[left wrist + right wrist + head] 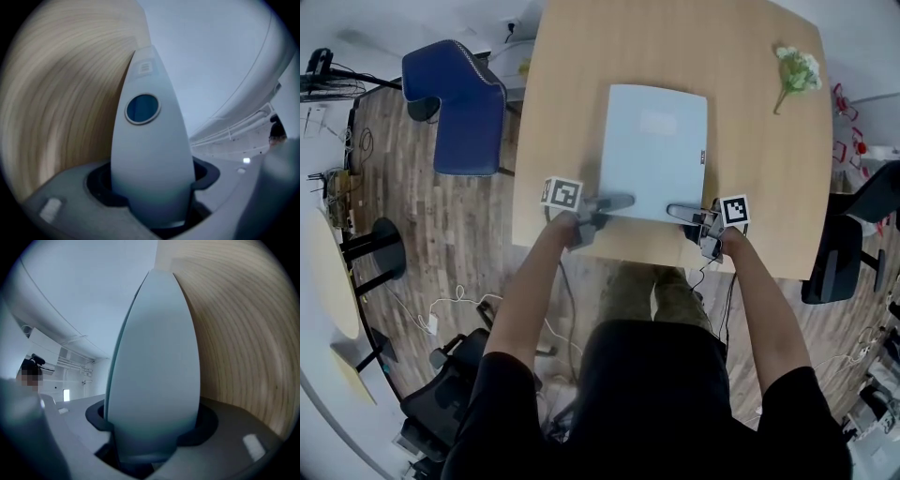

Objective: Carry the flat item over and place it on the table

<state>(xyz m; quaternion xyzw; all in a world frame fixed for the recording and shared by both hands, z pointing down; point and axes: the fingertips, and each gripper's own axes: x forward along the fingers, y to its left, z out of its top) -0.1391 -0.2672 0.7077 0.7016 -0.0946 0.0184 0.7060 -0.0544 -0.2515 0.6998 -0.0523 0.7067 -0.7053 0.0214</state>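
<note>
White panel lies flat on the table, both grippers open at its near corners

From where I stand, the flat panel [654, 150] rests fully on the wooden table [581, 75], square between the two tools. Its near-left corner sits at the tip of the left gripper [617, 201] and its near-right corner at the tip of the right gripper [680, 210]. The rest stretches away ahead of both. Their jaws stand wide apart, far wider than so thin a sheet needs, and I see no pad pressing on it. I take both as open and holding nothing, though I cannot make out whether a lower jaw sits under the edge.

It looks to me like a stiff, thin board with a smooth face and rounded corners. I would guess it is light for its spread, does not sag, and is slippery against the pads. It is too broad for one tool, so it wants a grip from each side at once. That could be on the near edge close to the corners, or on the two side edges just ahead of the jaws, with even pressure so it does not pivot. Since it lies flush on the wood, an edge would probably have to slide past the table's near rim, just behind the grippers, before a jaw could get under it
</note>
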